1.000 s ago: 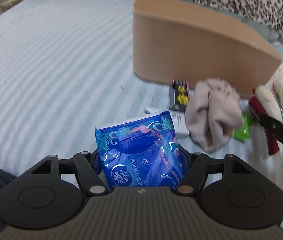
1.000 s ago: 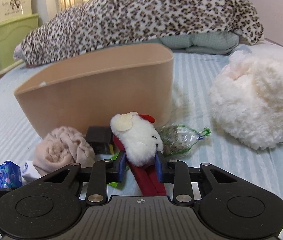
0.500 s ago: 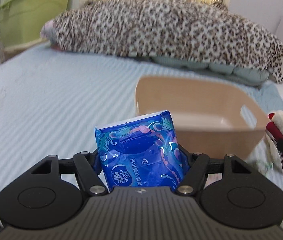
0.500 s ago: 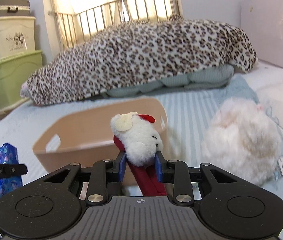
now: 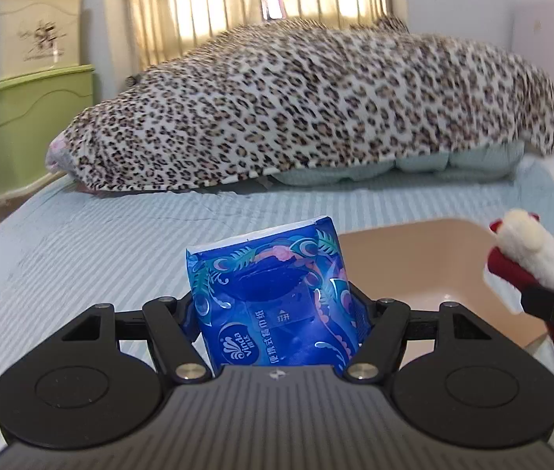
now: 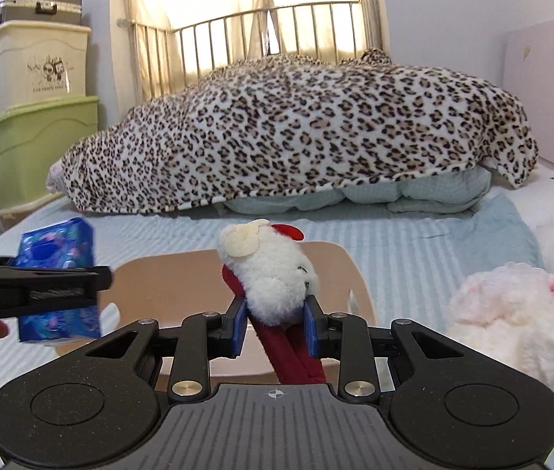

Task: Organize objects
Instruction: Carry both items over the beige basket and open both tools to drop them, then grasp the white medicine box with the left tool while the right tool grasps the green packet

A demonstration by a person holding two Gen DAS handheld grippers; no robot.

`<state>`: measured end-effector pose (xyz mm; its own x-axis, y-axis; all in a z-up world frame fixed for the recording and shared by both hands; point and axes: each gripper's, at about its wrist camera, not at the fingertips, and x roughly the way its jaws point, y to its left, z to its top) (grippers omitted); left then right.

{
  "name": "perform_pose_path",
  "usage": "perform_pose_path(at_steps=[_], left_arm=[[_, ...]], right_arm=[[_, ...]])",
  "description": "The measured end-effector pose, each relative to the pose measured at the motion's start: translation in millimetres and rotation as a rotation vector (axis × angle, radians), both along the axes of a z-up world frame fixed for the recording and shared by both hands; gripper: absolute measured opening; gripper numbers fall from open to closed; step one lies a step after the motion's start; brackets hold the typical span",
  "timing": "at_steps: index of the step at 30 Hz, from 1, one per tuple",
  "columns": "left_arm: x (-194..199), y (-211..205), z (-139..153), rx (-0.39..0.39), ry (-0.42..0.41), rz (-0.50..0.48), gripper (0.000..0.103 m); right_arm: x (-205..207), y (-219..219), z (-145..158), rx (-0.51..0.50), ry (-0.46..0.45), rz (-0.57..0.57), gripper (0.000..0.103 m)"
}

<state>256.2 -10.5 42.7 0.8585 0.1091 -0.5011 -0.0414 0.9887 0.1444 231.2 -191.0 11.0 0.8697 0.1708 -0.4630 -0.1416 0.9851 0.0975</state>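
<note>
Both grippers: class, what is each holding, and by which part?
Left gripper: blue tissue pack, clamped at its lower sides. Right gripper: white plush toy, pinched at its lower body.

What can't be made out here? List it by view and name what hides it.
- Left wrist view: the floor of the tan bin is largely hidden behind the blue tissue pack and the left gripper.
- Right wrist view: the bin's inside is blocked by the plush toy in the right gripper.
- Both views: whatever lies on the bed in front of the bin is hidden behind the gripper bodies.
</note>
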Motion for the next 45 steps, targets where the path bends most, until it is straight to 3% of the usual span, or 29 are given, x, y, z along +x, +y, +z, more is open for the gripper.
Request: perform_pose_path(at_steps=[12, 17, 19, 20, 23, 31, 35, 45], left_arm=[[47.0, -8.9, -59.1, 0.069, 0.187, -0.019, 0.070], [43.8, -5.0, -57.6, 0.054, 0.212, -0.033, 0.072], [40.9, -2.3, -50.8, 0.043, 0.214, -0.045, 0.073], [38.5, -1.3, -47.4, 0.047, 0.208, -0.049, 0.077], [30.4, -0.5, -36.4, 0.072, 0.182, -0.058, 0.089], [-4.1, 13.2, -12.2, 0.044, 0.179, -0.092, 0.093], [-22.5, 19.0, -6.5, 0.038, 0.140, -0.100, 0.094], [-66.9, 30.7, -27.3, 0.042, 0.190, -0.139, 0.094]], right_arm=[[34.6, 18.0, -26.7, -0.064, 0.084, 0.004, 0.027], [46.9, 23.9, -31.7, -0.065, 0.106, 0.020, 0.029], [48.2, 25.4, -31.2, -0.051, 0.115, 0.041, 0.036], [46.6, 25.3, -30.4, -0.047, 0.107, 0.047, 0.046], [32.4, 26.6, -26.5, -0.052, 0.083, 0.053, 0.062], [-15.0, 11.6, -4.3, -0.020, 0.057, 0.039, 0.078], [-36.0, 1.7, -5.8, 0.019, 0.095, 0.042, 0.088], [-73.6, -7.4, -34.8, 0.004, 0.205, 0.039, 0.089]])
